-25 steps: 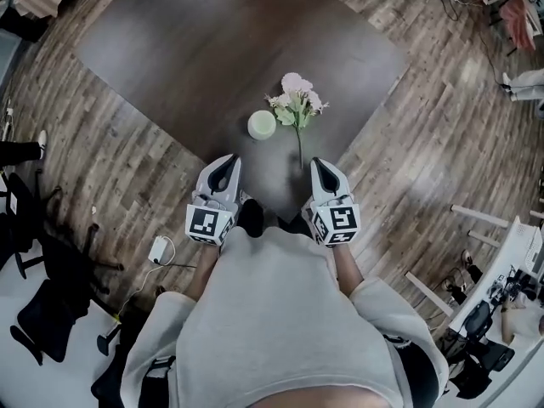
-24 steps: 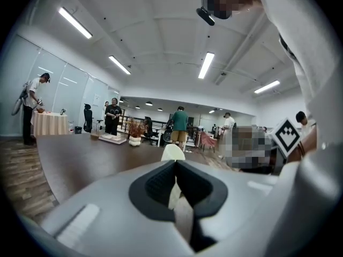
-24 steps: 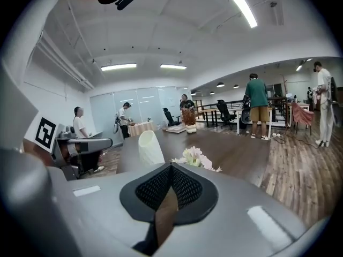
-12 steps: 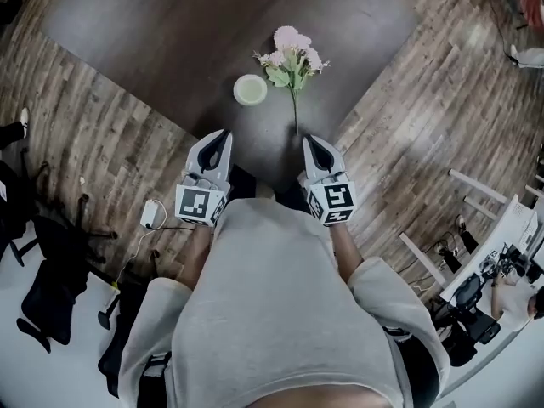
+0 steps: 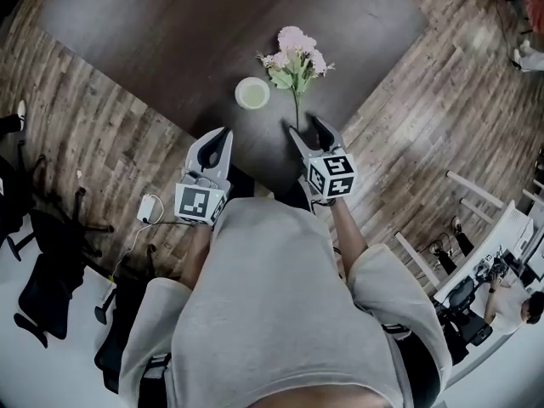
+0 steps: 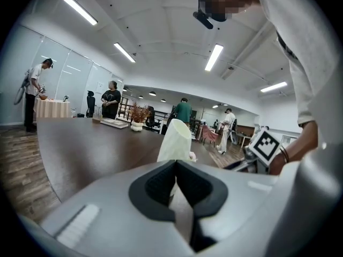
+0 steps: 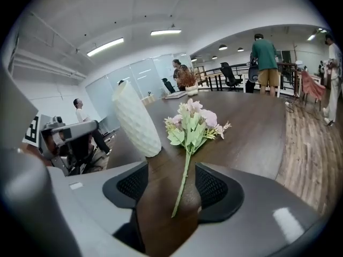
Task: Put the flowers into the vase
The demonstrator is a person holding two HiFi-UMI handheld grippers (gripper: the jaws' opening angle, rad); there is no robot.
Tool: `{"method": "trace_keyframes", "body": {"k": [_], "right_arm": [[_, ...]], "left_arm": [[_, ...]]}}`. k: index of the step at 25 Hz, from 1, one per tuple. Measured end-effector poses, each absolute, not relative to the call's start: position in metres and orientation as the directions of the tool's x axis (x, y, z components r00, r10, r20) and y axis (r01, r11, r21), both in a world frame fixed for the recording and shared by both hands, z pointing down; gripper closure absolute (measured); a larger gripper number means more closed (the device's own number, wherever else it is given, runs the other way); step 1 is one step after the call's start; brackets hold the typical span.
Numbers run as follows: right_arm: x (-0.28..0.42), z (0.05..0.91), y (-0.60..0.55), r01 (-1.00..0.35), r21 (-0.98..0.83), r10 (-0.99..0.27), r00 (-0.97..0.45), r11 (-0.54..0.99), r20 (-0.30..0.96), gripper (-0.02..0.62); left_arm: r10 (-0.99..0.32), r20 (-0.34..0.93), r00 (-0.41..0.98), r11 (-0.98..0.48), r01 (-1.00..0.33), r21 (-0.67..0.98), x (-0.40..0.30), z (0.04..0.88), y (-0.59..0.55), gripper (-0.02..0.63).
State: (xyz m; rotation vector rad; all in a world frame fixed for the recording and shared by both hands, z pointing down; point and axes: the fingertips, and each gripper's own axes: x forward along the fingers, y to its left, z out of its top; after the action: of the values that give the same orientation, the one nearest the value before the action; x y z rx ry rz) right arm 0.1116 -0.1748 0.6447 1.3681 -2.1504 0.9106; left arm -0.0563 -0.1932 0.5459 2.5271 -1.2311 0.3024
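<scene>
A bunch of pink flowers [image 5: 295,56] lies flat on the dark brown table [image 5: 153,32], its green stem [image 7: 183,183] pointing toward me. A pale green ribbed vase [image 5: 252,93] stands upright just left of the blooms. My right gripper [image 5: 304,127] is open and its jaws have just been opening. They straddle the stem's near end [image 5: 297,119] without pressing on it. My left gripper [image 5: 223,134] is shut and empty, hovering near the table's edge. It points at the vase [image 6: 176,141] from a short way off.
The table's near corner lies right under both grippers, with wood plank floor [image 5: 408,134] on either side. A white power adapter [image 5: 146,208] and black chairs [image 5: 42,287] sit on the floor at left. Several people stand far off across the room.
My right gripper has gone from shut to open and has sunk toward the table, so the stem's end now lies between its jaws. The left gripper has sunk a little.
</scene>
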Motion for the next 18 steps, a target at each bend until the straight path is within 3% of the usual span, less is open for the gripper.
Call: {"method": "trace_keyframes", "body": {"k": [5,13,18], "right_arm": [[0.119,0.670,-0.203,-0.910,-0.309,-0.544,-0.414,0.277,0.730,0.261],[0.124,0.686,-0.240,-0.904,-0.335,-0.482,-0.425,0.264,0.766,0.259],[0.122,0.691,-0.253,-0.903,-0.347,-0.459,-0.427,0.253,0.779,0.301]], "left_arm": [[-0.736,0.326,0.593,-0.564,-0.804,0.187,-0.061,0.547,-0.198,0.595],[-0.747,0.329,0.578,-0.547,-0.815,0.191,-0.063,0.550,-0.201,0.595],[-0.752,0.329,0.571,-0.540,-0.820,0.187,-0.069,0.550,-0.201,0.595]]}}
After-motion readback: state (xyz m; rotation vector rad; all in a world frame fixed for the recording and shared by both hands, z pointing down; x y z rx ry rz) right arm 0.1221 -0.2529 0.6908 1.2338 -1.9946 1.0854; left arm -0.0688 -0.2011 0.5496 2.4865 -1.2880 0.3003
